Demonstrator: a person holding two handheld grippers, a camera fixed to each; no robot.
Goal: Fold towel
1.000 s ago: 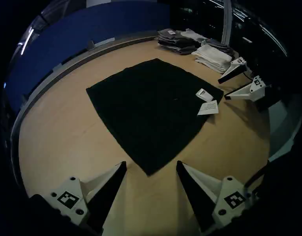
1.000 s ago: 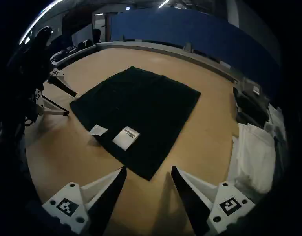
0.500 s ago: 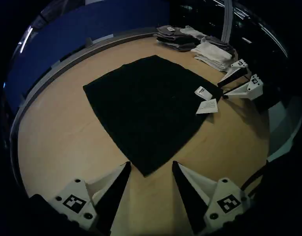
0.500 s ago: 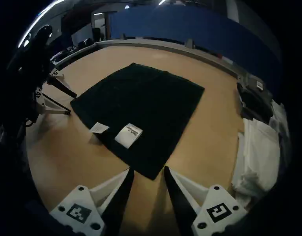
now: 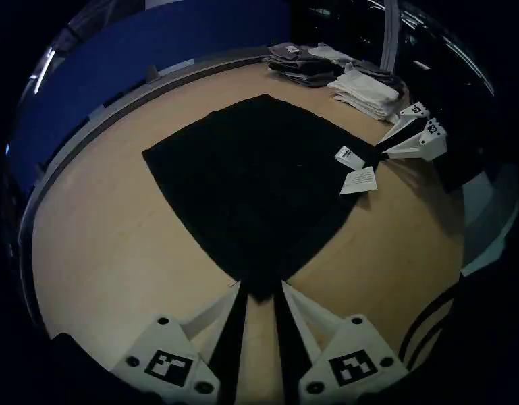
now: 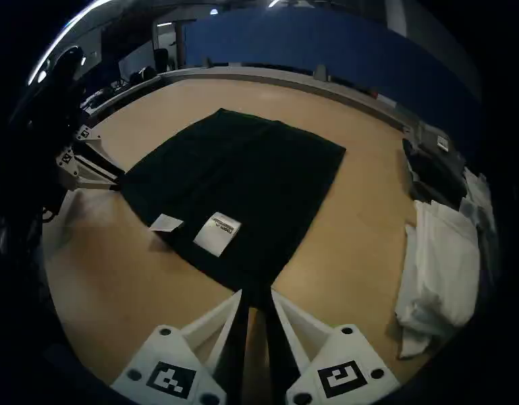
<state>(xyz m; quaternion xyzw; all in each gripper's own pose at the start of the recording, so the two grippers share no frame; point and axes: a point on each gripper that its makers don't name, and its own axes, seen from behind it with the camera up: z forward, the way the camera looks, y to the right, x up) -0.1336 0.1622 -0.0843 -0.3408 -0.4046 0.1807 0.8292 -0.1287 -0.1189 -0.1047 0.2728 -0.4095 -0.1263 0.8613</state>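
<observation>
Wood-grain table (image 5: 111, 223) carries everything. Dark towel (image 5: 259, 169) lies spread flat in one layer in the middle of it, no fold made yet.

White stack (image 6: 441, 270) of folded cloths sits at the table's far side from me, well clear of the towel, with a grey stack (image 5: 303, 61) just beside it.

Left gripper (image 5: 259, 291): tongs drawn narrow, the nearest towel corner between the tips, and I read it as pinched. Right gripper (image 6: 257, 297): same, narrow on the adjacent corner along the same edge. From the left gripper view I see the right one meeting its corner across the cloth.

Two white labels (image 6: 217, 233) lie at that edge between the two held corners, one on the cloth, the other partly off it.

Risks, my judgement:
- The bite is only on the corner tips, so either one could slip out on the lift
- Uneven travel between my hands would skew the fold
- Labels may flip or get tucked inside

Hard to make out:
- The cloth is so dark that creases and hems vanish
- The tips hide the actual contact, so I can't confirm how much cloth each holds
- Print on the labels is too small to read
</observation>
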